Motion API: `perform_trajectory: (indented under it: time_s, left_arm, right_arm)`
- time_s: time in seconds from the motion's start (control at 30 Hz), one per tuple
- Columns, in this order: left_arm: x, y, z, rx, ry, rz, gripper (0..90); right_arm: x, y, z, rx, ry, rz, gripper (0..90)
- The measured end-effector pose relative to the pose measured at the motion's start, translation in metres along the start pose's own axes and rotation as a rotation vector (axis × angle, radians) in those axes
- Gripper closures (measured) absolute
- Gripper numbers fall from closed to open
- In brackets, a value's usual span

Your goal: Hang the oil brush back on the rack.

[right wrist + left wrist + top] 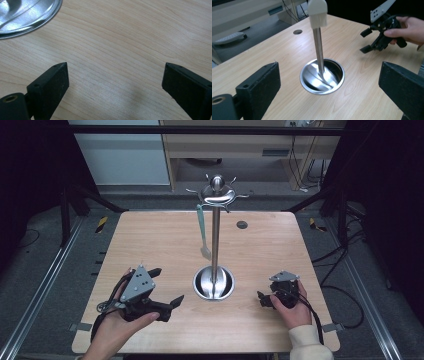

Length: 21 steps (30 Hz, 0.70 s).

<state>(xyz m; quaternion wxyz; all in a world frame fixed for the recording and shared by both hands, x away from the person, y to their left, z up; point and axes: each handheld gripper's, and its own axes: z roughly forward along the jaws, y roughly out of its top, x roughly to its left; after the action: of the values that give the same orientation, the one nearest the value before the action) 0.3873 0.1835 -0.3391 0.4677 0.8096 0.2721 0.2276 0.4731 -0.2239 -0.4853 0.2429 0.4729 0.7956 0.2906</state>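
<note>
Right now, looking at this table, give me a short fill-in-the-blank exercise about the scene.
1. The pastry brush hangs from a hook of the metal ____ stand.
2. Both the left gripper and the right gripper have their jaws ____.
3. The stand's round base rests on the ____ table.

Missing words: utensil; open; wooden

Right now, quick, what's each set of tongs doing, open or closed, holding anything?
Left tongs: open, holding nothing, aimed at the stand's base.
Right tongs: open, holding nothing, over the bare table.
</note>
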Motion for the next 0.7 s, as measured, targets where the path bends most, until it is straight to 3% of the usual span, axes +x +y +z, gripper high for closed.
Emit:
perform_trajectory:
  time_s: [0.37, 0.57, 0.6, 0.7]
  left_arm:
    - [0.006, -0.029, 0.006, 0.041, 0.013, -0.038, 3.6]
    - [0.012, -0.046, 0.009, 0.079, 0.048, -0.029, 4.2]
    - [0.012, -0.049, 0.01, 0.095, 0.059, -0.012, 4.2]
    - [0.013, -0.059, 0.012, 0.108, 0.053, -0.034, 4.2]
  right_arm:
    - [0.0, 0.0, 0.0, -0.001, 0.0, -0.002, 7.9]
    - [0.0, 0.0, 0.0, 0.0, 0.001, -0.002, 7.9]
    - [0.001, 0.0, 0.0, 0.001, 0.001, 0.0, 7.9]
    - [0.001, 0.0, 0.001, 0.004, 0.0, -0.002, 7.9]
